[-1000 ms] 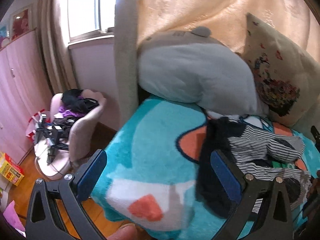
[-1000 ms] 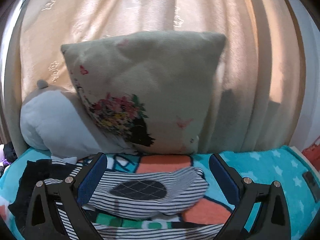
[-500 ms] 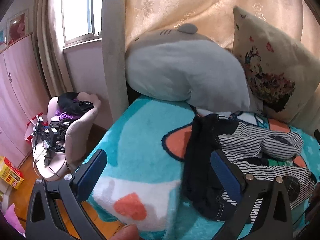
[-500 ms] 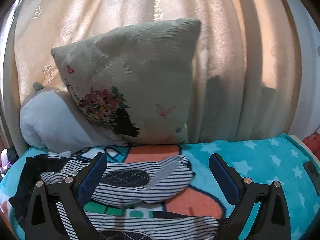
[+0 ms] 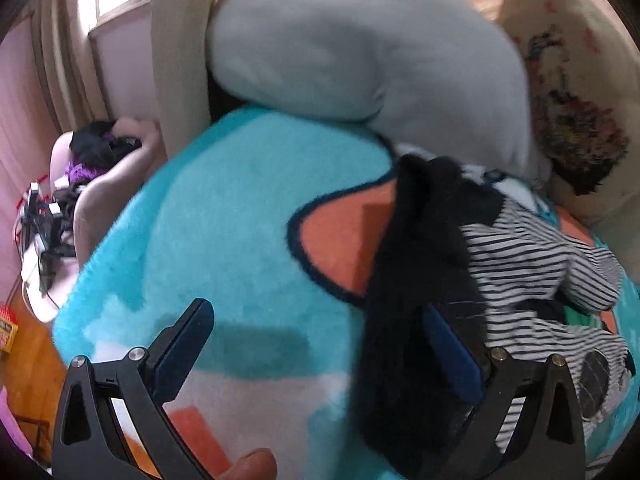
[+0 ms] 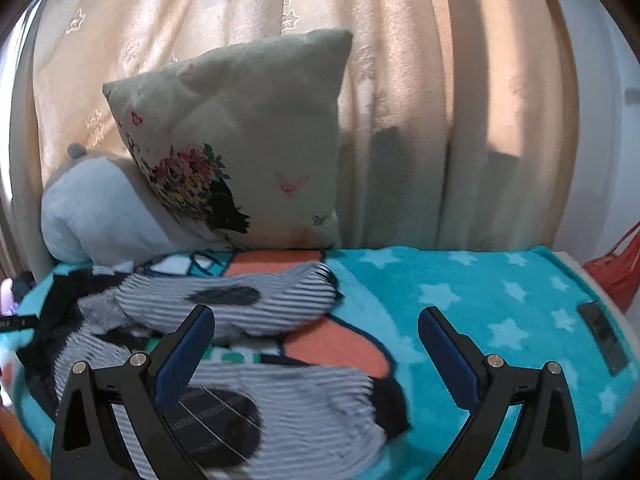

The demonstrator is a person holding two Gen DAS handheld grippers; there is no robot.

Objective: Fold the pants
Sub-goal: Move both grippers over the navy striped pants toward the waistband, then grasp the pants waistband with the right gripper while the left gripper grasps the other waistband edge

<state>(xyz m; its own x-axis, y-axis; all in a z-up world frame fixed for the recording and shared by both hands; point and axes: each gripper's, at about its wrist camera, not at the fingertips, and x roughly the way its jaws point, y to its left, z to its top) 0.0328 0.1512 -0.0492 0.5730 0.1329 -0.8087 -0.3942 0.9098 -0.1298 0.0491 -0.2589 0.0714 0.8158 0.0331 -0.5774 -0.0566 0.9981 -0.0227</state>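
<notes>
Both tongs gape empty: left tongs (image 5: pixel 316 344), right tongs (image 6: pixel 316 344). The striped pants (image 6: pixel 248 304) lie crumpled on the teal blanket (image 6: pixel 480 288), tangled with a black garment (image 5: pixel 412 264); grabbing both together would likely spoil the fold.

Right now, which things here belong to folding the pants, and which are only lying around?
For the job:
striped pants
left gripper
right gripper

Lying around:
black garment
floral pillow
grey plush
blanket
</notes>
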